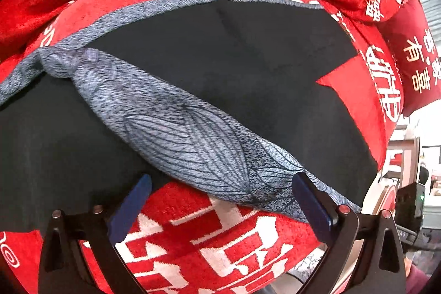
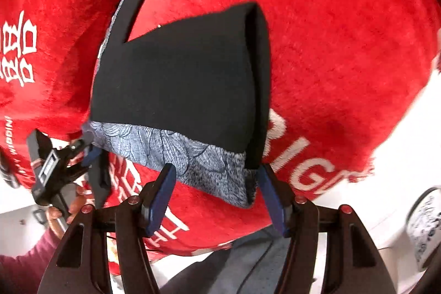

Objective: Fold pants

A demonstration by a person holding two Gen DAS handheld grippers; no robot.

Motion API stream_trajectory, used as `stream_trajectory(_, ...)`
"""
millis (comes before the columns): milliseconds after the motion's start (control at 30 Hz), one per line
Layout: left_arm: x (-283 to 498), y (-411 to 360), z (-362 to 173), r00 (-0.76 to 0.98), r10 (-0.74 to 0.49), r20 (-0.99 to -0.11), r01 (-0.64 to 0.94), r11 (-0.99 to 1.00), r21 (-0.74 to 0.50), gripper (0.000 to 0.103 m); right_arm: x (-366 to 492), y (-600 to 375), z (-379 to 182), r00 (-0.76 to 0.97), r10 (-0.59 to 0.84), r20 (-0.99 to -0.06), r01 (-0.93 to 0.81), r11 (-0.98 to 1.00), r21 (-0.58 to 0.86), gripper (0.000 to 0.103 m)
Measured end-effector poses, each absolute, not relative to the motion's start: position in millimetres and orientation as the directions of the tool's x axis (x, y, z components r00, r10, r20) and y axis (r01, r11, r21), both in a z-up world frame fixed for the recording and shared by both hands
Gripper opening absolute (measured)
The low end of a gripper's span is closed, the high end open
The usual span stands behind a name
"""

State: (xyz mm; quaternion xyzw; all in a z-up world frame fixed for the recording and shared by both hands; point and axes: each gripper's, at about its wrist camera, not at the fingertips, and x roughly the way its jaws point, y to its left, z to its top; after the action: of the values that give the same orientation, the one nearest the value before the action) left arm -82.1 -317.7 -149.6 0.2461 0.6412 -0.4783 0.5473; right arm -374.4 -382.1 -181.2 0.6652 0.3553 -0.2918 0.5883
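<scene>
The black pants (image 1: pixel 220 54) lie spread on the red blanket (image 1: pixel 193 233) with white lettering. Their blue-grey leaf-patterned waistband (image 1: pixel 187 134) is at the blanket's near edge, one part turned over onto the black cloth. The legs look doubled over, so folding seems partly done; squaring and a final fold probably remain. The left claw (image 1: pixel 220 200) stands wide, nothing pinched. The right claw (image 2: pixel 217 183) is half open astride the waistband (image 2: pixel 193 156), its pads not pressing. No containers are visible.
</scene>
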Motion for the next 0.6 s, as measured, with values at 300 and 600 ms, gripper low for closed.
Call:
stream_trajectory(300, -73, -347, -115, -0.314, -0.291, -0.903, 0.781, 0.462, -0.421, 0.076, -372, -425, -141, 0.766, 0.115, -0.633, 0.643, -0.105, 0.759, 0.015)
stream_trajectory(600, -26, -405, -75, -0.088, -0.387, -0.918, 0.811, 0.507, -0.291, 0.086, -274, -594, -87, 0.776, 0.085, -0.625, 0.613, 0.131, 0.779, 0.015)
